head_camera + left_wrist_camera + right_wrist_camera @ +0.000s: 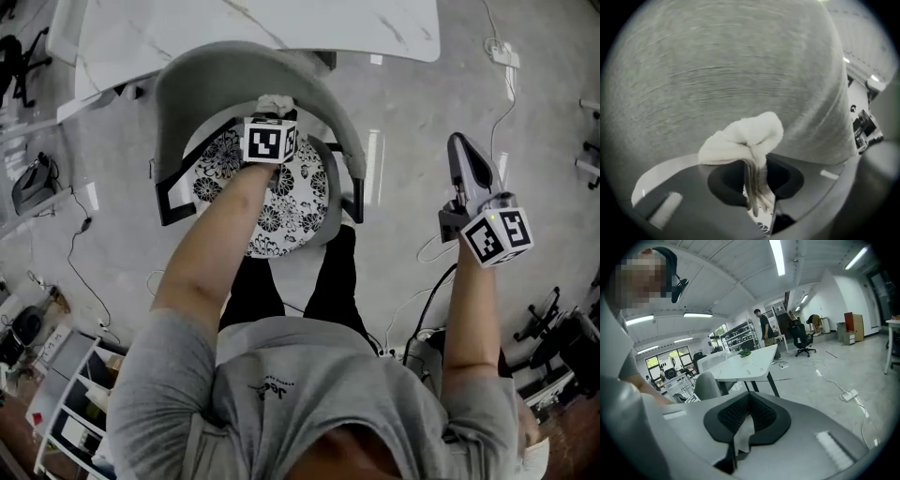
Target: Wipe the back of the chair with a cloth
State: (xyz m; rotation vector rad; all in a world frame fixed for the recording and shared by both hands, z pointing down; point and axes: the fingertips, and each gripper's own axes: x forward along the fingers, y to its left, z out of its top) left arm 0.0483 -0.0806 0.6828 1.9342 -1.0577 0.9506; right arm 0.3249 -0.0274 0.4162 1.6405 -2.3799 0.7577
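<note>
The chair has a grey curved back and a floral seat cushion. My left gripper reaches over the seat, shut on a bunched white cloth that sits against the inner face of the backrest. In the left gripper view the cloth is pinched between the jaws of the left gripper, and the grey backrest fills the frame just behind it. My right gripper hangs over the floor to the right of the chair, shut and holding nothing, with the right gripper pointing out into the room.
A white marble table stands just beyond the chair. Cables and a power strip lie on the floor at right. Shelving is at lower left. Far off are a white table and a standing person.
</note>
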